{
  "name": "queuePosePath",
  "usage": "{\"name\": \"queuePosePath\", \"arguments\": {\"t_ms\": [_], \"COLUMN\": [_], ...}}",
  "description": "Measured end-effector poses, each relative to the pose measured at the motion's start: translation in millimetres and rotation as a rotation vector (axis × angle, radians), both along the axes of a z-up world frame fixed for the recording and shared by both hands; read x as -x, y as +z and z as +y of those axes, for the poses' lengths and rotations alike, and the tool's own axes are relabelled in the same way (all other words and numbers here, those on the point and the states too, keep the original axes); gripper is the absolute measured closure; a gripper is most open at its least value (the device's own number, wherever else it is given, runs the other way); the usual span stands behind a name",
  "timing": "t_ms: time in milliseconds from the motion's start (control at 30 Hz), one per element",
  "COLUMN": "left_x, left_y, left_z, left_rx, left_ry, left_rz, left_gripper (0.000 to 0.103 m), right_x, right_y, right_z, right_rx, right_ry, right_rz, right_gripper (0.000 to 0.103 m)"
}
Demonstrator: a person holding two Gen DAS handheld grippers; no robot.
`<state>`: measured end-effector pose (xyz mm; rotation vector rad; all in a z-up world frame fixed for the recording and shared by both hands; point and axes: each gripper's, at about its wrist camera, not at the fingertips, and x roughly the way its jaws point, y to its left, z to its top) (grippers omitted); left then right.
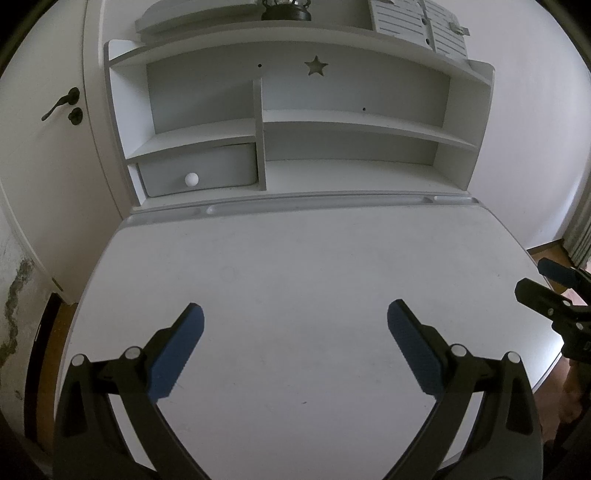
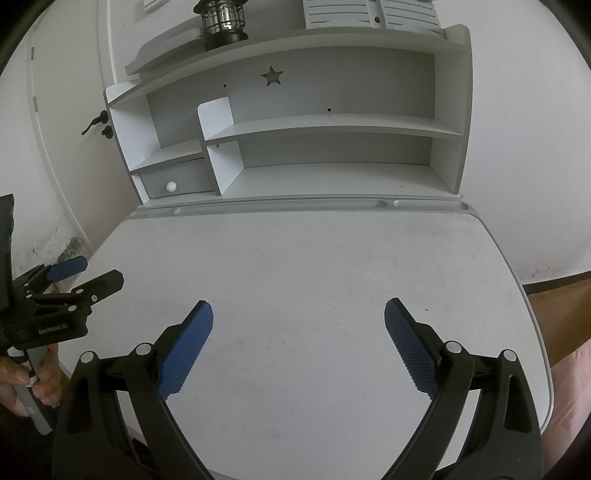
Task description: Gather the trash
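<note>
- Tongs first: left gripper (image 1: 295, 314) is spread wide with nothing between its blue pads, hanging over the white desk (image 1: 295, 258).
- Right gripper (image 2: 298, 314) is the same deal, jaws apart and gripping nothing, over the same desktop just beside the left one.
- A hand (image 2: 22, 376) wraps the left tool's grey handle at the desk's left edge.
- Trash: can't spot any on the desk, so no telling where it is.
- Further back, the shelf unit (image 1: 354, 125) has a drawer (image 1: 199, 173) with a white knob, a star cutout (image 2: 272, 76) and a lantern (image 2: 221, 22) on top.
</note>
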<state>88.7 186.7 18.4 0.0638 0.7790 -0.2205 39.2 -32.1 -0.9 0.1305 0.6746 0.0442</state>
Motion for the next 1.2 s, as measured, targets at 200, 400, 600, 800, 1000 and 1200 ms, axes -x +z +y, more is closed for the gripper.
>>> {"name": "queuePosePath", "arguments": {"t_ms": [200, 400, 600, 800, 1000, 1200], "left_x": [-1, -2, -3, -2, -4, -4], "left_y": [-2, -4, -5, -5, -5, -6], "left_z": [-2, -2, -2, -3, -3, -3], "left_rx": [-0.003, -0.005, -0.005, -0.007, -0.007, -0.007], "left_ry": [-0.003, -0.006, -0.007, -0.007, -0.010, -0.010], "left_rz": [0.002, 0.008, 0.009, 0.011, 0.015, 0.016], "left_gripper": [0.007, 0.007, 0.007, 0.007, 0.007, 0.007], "right_x": [1, 0, 0, -2, -4, -1], "right_y": [0, 0, 0, -1, -3, -2], "right_z": [-1, -1, -1, -4, -8, -11], "right_rx": [0.000, 0.001, 0.003, 0.005, 0.003, 0.041], "right_ry": [0.005, 0.003, 0.004, -0.005, -0.036, -0.071], "right_rz": [0.000, -0.001, -0.003, 0.014, 0.025, -0.002], "right_gripper": [0.012, 0.012, 0.012, 0.007, 0.007, 0.007]}}
